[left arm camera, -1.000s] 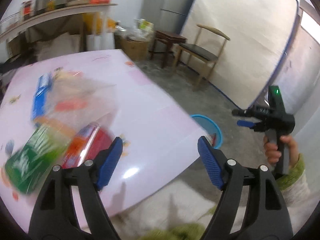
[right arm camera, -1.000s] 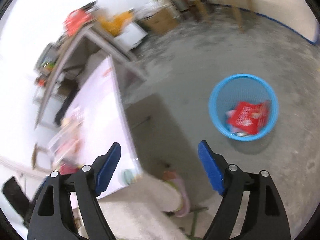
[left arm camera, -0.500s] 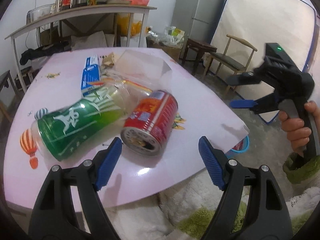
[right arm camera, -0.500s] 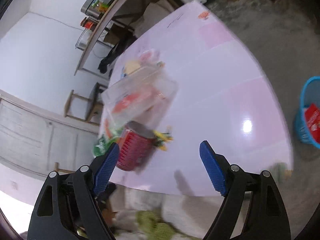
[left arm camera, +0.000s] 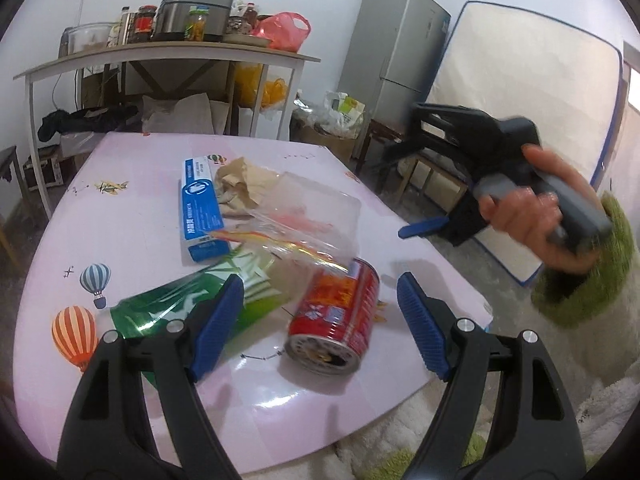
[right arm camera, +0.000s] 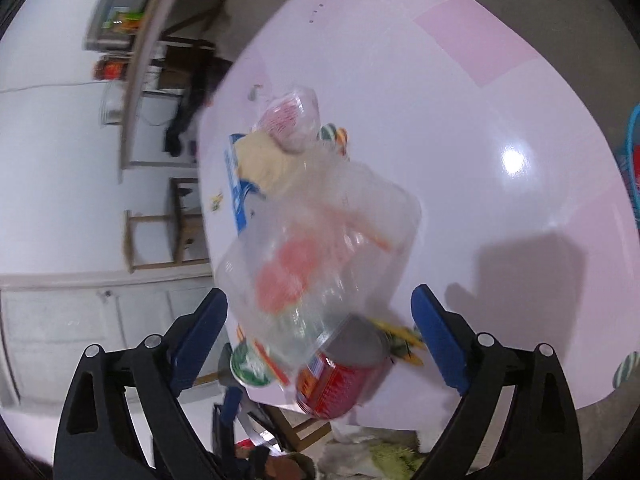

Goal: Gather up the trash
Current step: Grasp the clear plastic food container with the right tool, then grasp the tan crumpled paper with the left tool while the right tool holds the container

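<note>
Both grippers, left gripper (left arm camera: 320,316) and right gripper (right arm camera: 320,328), hang spread and empty, the right's jaws just widened, over a red can (left arm camera: 336,316) lying near the table (left arm camera: 132,240) edge, where a clumsy nudge could roll it off.

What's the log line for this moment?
left claw: open, empty | right claw: open, opening wider, empty | can: on table, lying | bin: holds trash

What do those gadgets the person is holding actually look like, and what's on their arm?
Each gripper is black plastic with two blue ribbed pads on its fingers and silver pivot bolts: the left gripper and the right gripper match. The right one has a grey pistol-style handle. The sleeve is fluffy and green.
</note>
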